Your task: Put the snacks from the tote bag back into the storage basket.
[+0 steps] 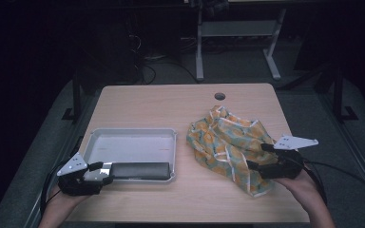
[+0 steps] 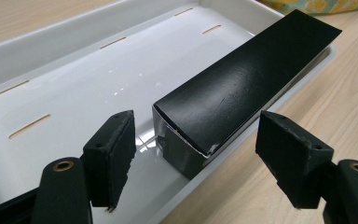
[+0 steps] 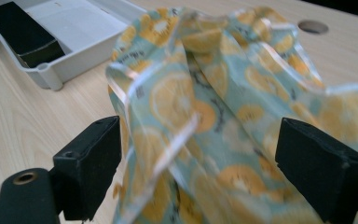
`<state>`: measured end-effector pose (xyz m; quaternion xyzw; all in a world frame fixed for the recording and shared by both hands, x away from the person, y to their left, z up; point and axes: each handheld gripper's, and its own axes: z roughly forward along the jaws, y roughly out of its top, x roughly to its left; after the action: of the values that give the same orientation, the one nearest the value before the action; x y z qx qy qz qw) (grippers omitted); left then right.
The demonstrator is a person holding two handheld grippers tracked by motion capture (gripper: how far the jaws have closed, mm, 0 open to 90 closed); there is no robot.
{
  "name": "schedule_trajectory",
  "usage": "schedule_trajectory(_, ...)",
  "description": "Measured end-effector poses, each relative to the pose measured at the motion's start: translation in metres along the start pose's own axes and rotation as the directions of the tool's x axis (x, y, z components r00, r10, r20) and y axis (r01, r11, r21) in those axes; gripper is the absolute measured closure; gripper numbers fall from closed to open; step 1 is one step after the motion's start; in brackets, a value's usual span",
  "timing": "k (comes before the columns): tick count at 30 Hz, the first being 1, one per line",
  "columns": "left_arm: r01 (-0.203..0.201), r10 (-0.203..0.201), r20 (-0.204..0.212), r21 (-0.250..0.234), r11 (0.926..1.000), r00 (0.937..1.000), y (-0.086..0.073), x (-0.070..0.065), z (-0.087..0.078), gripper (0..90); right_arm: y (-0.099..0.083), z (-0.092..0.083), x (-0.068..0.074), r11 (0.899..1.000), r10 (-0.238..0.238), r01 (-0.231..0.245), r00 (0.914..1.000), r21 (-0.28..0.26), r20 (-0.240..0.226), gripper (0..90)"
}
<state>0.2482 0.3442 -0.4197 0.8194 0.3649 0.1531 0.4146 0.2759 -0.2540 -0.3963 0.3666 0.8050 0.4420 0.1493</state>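
The crumpled bag (image 1: 228, 145), lemon-printed and glossy, lies at the centre right of the high view, and the right gripper (image 1: 259, 156) has its jaws spread wide with the bag's folds rising between them, no pad pressing yet as far as I can judge. If it closes here it may pinch only one slippery layer, and the film could slide out or the whole bag drag across the bench (image 1: 180, 102) instead of lifting.

At the lower left, the left gripper (image 1: 105, 172) stands spread too, one jaw inside the white tray (image 1: 133, 140), the other outside its near wall, with the end of the black box (image 1: 140, 170) between them but not touched. Closing there risks catching the tray's rim along with the box, tipping or shoving the tray.

The bench is pale wood grain with a round cable hole (image 1: 220, 96) near its far edge. Beyond it, in the upper part of the frame, the room is dim: grey floor, cables, and the white legs of another table (image 1: 199, 52).
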Motion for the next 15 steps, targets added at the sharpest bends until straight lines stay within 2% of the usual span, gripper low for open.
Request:
schedule_trajectory(7, -0.002, 0.002, -0.001, -0.005, 1.0, 1.0, 0.001, 0.0, 0.001, 28.6, -0.027, -0.019, -0.004, 0.998, 0.059, -0.058, 0.9966, -0.004, 0.059, 13.9)
schedule_trajectory(15, -0.017, 0.017, -0.002, -0.006, 0.9998, 0.9999, 0.002, -0.002, 0.0, 28.6, -0.046, -0.028, -0.004, 0.996, 0.088, -0.086, 0.9898, -0.023, 0.112, 13.8)
